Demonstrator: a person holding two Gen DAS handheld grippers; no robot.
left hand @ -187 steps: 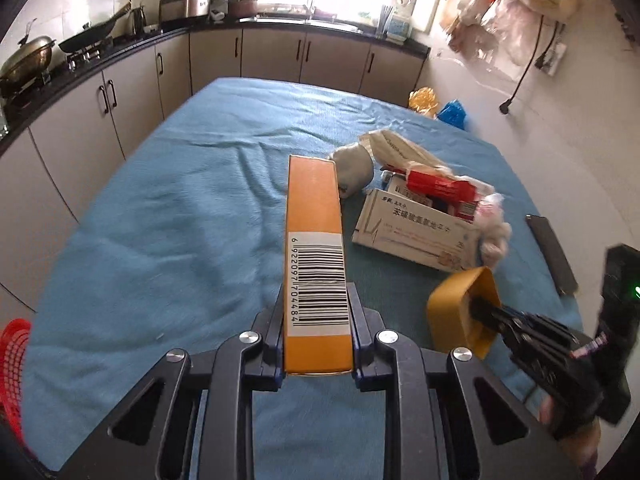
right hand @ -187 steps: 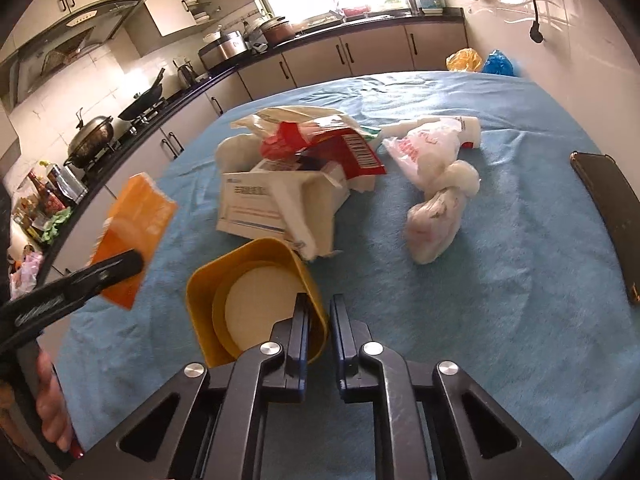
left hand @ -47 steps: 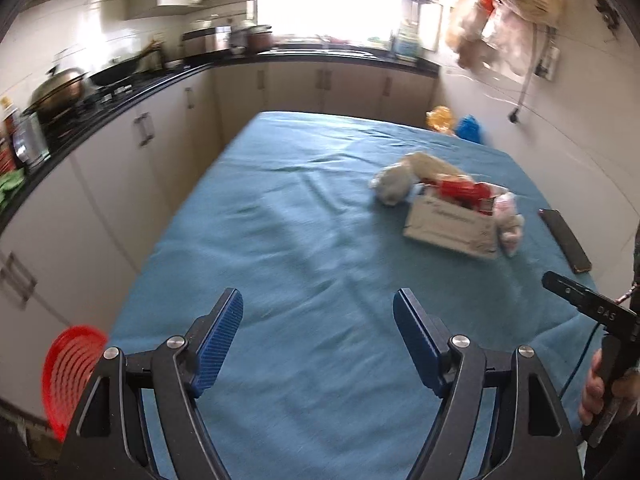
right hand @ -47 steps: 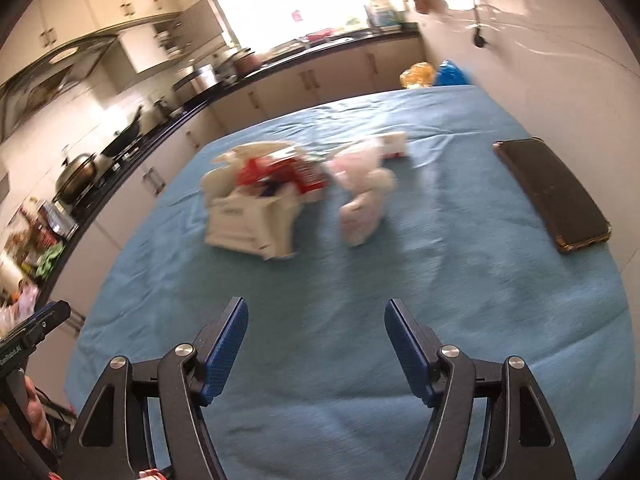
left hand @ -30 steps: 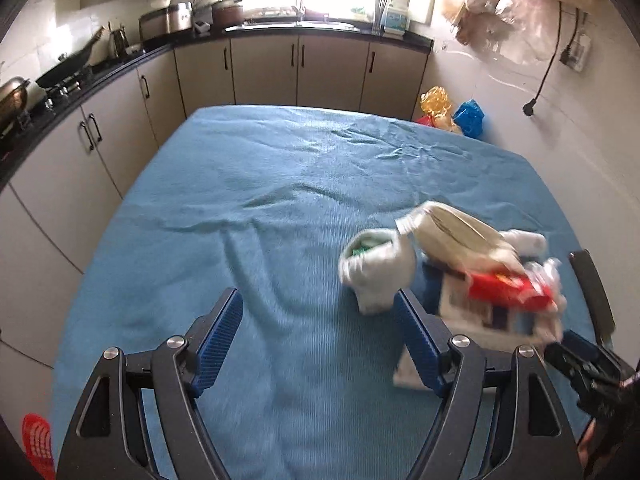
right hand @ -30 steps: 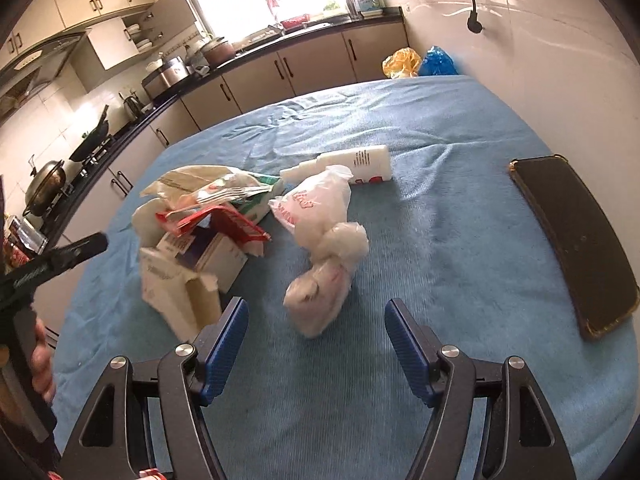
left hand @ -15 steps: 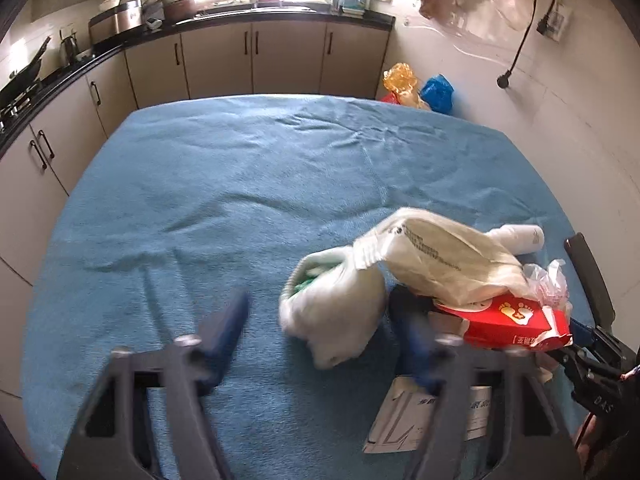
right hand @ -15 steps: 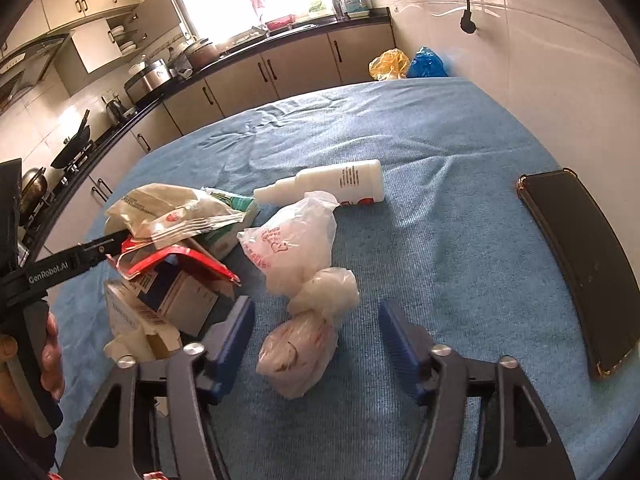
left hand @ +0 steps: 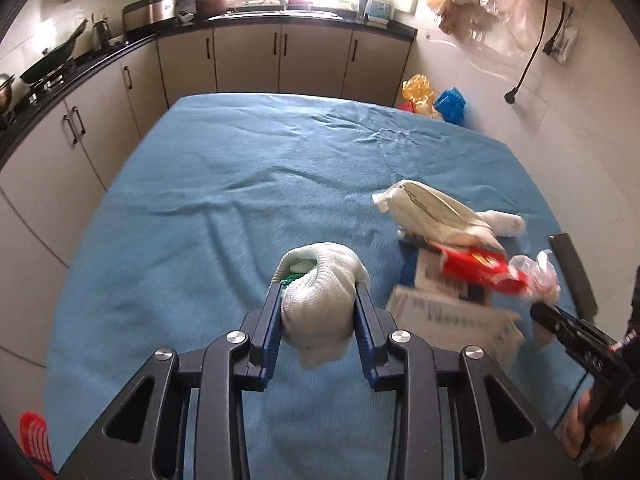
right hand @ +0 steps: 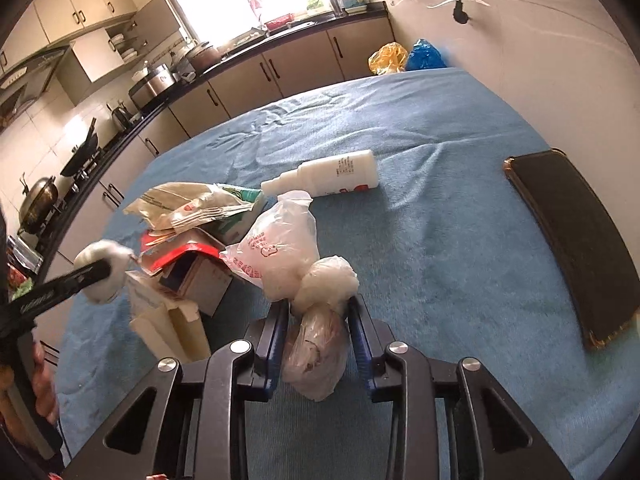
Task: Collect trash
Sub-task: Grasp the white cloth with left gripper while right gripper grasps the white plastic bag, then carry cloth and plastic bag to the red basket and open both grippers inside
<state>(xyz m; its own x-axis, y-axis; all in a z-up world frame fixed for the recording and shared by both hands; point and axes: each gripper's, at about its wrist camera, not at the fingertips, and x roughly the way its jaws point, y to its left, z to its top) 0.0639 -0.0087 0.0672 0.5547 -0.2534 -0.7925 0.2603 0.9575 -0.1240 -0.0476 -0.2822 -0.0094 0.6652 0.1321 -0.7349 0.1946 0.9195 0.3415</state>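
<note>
My left gripper [left hand: 318, 300] is shut on a crumpled white cloth wad [left hand: 320, 292] with green bits inside, on the blue tablecloth [left hand: 240, 184]. My right gripper [right hand: 318, 312] is shut on a knotted clear plastic bag [right hand: 316, 344] of waste. Beside it lies a pile of trash: a white bag with red print [right hand: 276, 248], a red packet [left hand: 480, 270], a white carton [left hand: 452, 320], a beige paper bag [left hand: 432, 210] and a white bottle [right hand: 332, 178]. The left gripper and its wad also show in the right wrist view [right hand: 100, 270].
A black phone [right hand: 576, 240] lies at the table's right edge. A red basket [left hand: 36, 440] stands on the floor at the near left. Kitchen cabinets [left hand: 248, 60] run along the back and left. Yellow and blue bags [left hand: 436, 98] sit on the floor beyond the table.
Both grippers came in low over the trash and closed from wide open: the left on the white cloth wad, the right on the knotted plastic bag.
</note>
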